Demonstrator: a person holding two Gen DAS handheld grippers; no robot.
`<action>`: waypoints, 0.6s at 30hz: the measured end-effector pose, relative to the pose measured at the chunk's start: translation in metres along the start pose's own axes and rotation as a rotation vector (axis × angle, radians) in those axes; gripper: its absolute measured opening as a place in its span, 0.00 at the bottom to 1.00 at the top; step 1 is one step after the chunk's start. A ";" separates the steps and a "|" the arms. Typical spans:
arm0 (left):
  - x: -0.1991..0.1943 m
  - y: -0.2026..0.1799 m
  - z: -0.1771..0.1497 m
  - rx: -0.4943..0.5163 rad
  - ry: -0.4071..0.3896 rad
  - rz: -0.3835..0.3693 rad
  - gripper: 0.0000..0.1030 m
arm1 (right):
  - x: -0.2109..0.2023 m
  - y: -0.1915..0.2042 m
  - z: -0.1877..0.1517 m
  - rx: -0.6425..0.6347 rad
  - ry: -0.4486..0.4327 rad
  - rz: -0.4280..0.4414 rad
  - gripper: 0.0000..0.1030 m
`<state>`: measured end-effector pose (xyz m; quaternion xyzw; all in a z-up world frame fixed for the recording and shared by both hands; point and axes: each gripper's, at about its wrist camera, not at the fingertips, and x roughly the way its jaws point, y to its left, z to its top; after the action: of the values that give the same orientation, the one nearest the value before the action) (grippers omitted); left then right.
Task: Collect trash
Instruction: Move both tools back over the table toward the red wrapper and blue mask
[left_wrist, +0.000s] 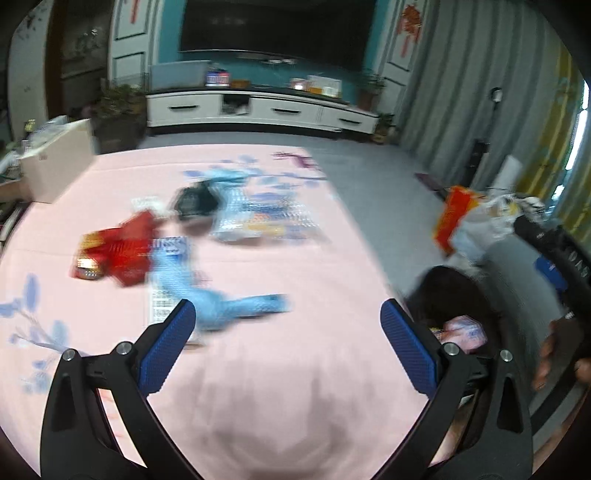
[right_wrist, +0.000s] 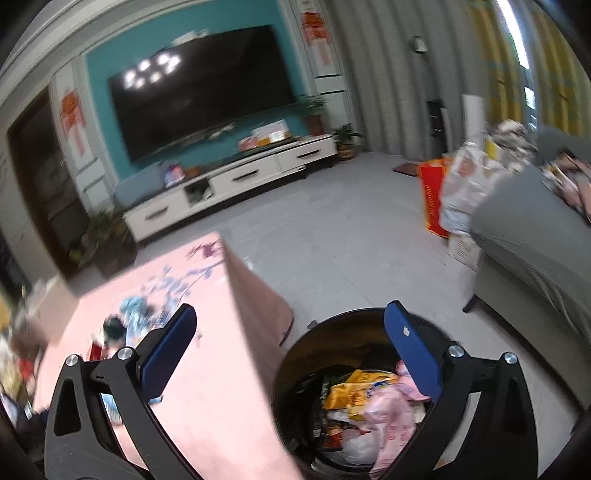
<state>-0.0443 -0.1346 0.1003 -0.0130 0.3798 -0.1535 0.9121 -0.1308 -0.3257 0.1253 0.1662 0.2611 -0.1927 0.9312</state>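
My left gripper is open over the pink tablecloth, with nothing between its blue pads. Ahead of it on the cloth lie a light blue wrapper, a red packet, a black item and a clear printed bag, all blurred. My right gripper is open and empty above the gap between the table corner and the black trash bin. In the bin lie a yellow packet and pink wrappers. The bin also shows at the right in the left wrist view.
A white TV cabinet and a large dark screen stand at the far wall. A grey sofa is at the right, with red and white bags beside it. A cardboard box sits at the table's far left.
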 end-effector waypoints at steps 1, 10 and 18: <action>0.002 0.014 -0.002 0.001 0.005 0.032 0.97 | 0.004 0.006 -0.003 -0.012 0.012 0.011 0.97; 0.027 0.141 -0.019 -0.232 0.073 0.192 0.97 | 0.053 0.082 -0.050 -0.164 0.167 0.112 0.97; 0.029 0.198 -0.022 -0.415 0.091 0.192 0.97 | 0.070 0.124 -0.090 -0.279 0.214 0.132 0.97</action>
<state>0.0132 0.0480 0.0364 -0.1572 0.4435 0.0150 0.8823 -0.0585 -0.1996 0.0398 0.0718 0.3712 -0.0745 0.9228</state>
